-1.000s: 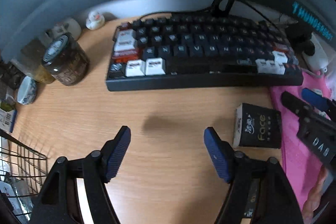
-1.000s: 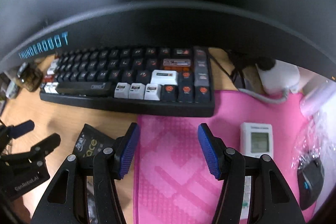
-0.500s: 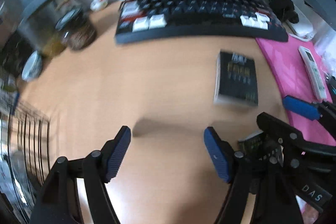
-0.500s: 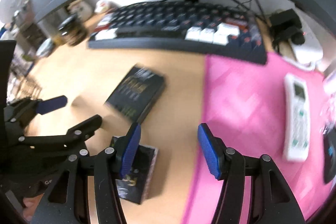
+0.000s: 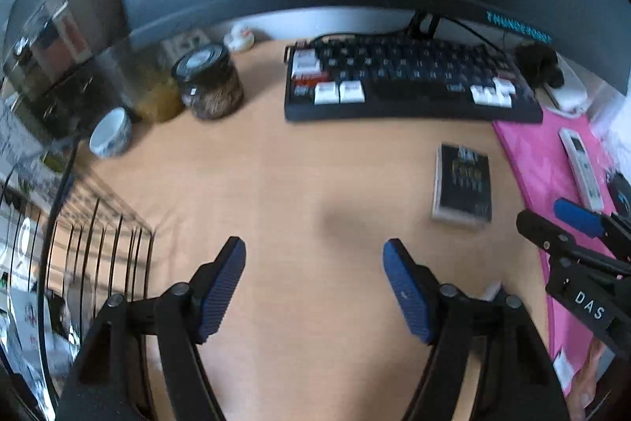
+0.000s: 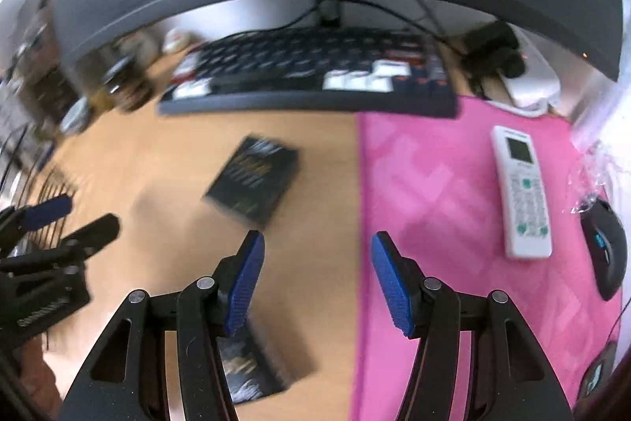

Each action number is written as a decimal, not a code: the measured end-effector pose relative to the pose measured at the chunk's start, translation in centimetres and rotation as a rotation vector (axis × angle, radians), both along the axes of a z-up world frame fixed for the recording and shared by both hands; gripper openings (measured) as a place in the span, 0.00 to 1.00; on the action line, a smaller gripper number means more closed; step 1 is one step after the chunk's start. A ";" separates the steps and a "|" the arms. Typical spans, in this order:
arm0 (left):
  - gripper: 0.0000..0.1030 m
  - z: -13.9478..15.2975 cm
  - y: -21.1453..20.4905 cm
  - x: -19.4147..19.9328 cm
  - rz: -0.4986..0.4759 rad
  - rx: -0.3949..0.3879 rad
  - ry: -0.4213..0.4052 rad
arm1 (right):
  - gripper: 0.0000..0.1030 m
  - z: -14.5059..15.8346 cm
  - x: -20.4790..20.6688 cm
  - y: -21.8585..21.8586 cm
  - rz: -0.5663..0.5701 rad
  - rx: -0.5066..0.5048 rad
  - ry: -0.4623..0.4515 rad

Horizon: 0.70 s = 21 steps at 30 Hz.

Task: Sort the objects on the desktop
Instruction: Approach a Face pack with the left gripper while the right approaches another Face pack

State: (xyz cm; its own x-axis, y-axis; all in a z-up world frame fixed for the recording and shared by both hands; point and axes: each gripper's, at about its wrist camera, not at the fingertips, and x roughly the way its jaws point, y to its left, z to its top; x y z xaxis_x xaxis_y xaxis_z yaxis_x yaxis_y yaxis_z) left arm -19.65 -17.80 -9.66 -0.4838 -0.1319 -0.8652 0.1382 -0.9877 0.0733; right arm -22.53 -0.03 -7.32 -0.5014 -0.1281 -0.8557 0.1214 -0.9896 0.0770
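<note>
While both grippers are hovering spread and empty over the worktop (image 5: 299, 184), the dark box (image 6: 252, 182) is lying flat at centre left of the right wrist view, up and left of the right gripper (image 6: 315, 279). Its long axis is running diagonally toward the keyboard (image 6: 307, 81). From the left gripper (image 5: 313, 287) it is lying up and right. The right one looks nearer, I'd say.

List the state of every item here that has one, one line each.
Left hand-held gripper: open, empty.
Right hand-held gripper: open, empty.
Jar: upright, lid on.
Cup: tipped on its side.
Remote: flat on pink mat, face up.
Black box: flat on desk.
</note>
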 end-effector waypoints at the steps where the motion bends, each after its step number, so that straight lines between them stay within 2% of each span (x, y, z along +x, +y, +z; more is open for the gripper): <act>1: 0.74 -0.1 0.0 -0.9 0.002 -0.010 0.003 | 0.56 -0.1 -0.4 0.3 -0.006 -0.004 -0.003; 6: 0.74 -1.9 0.3 -4.4 -0.014 -0.011 -0.052 | 0.56 -1.5 -3.5 1.5 -0.029 -0.016 -0.029; 10: 0.74 -2.3 0.2 -6.0 0.011 -0.014 -0.041 | 0.56 -1.8 -5.1 1.4 -0.012 -0.018 -0.028; 12: 0.74 -2.7 0.4 -6.7 -0.002 0.010 -0.053 | 0.56 -2.0 -5.7 1.4 -0.004 -0.028 -0.026; 16: 0.74 -3.3 1.3 -6.5 -0.052 0.067 -0.064 | 0.56 -1.9 -5.8 0.4 0.044 -0.071 -0.028; 18: 0.74 -3.5 1.7 -6.2 -0.058 0.039 -0.073 | 0.56 -1.9 -5.2 -0.7 0.073 -0.048 -0.027; 21: 0.74 -3.8 1.7 -5.2 -0.046 0.011 -0.080 | 0.55 -2.2 -4.2 -1.7 0.091 -0.068 -0.044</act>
